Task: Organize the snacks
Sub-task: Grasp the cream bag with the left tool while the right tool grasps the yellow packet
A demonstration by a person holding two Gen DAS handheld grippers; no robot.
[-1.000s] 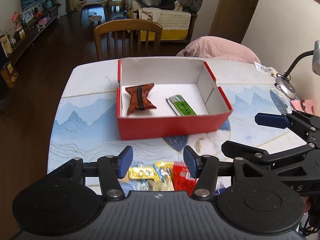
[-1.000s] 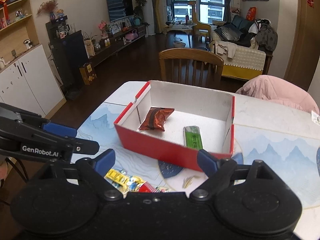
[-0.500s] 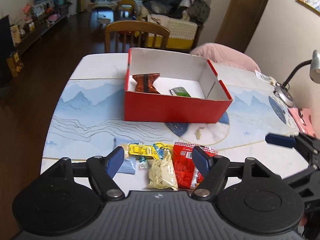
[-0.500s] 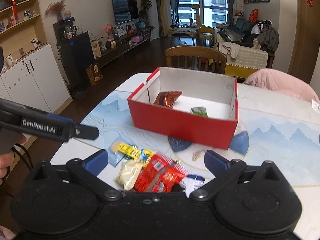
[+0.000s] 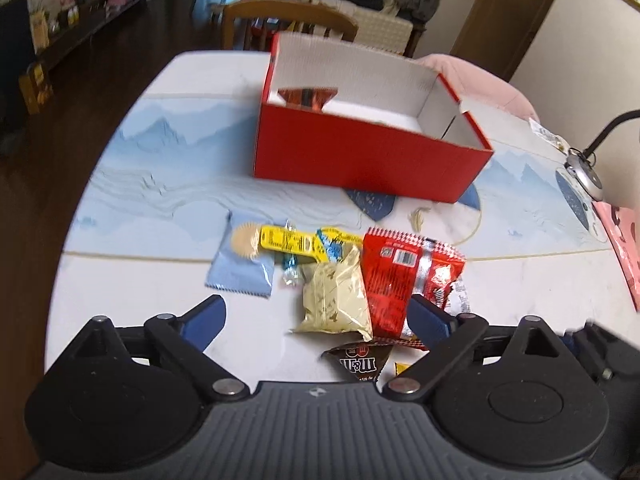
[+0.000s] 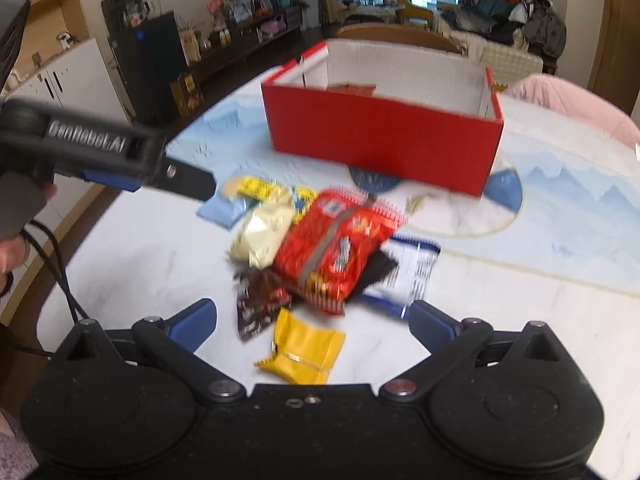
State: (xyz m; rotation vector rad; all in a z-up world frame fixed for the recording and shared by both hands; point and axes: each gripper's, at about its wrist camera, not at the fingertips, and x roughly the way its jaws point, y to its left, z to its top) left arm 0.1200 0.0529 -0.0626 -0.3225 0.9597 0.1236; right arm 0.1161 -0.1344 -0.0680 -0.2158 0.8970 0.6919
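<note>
A red box with white inside stands mid-table; a brown snack pack lies in it. In front lies a pile of snacks: a red bag, a cream pouch, a yellow bar, a light blue packet, a brown M&M's pack and a yellow packet. My left gripper is open, low over the pile. My right gripper is open above the yellow packet. Both are empty.
A wooden chair stands behind the table. A desk lamp and a pink item sit at the right edge. The left gripper's body reaches in from the left in the right wrist view.
Both grippers have pulled back from the box and dropped lower toward the snack pile. The box now looks farther off and the pile fills the foreground.
</note>
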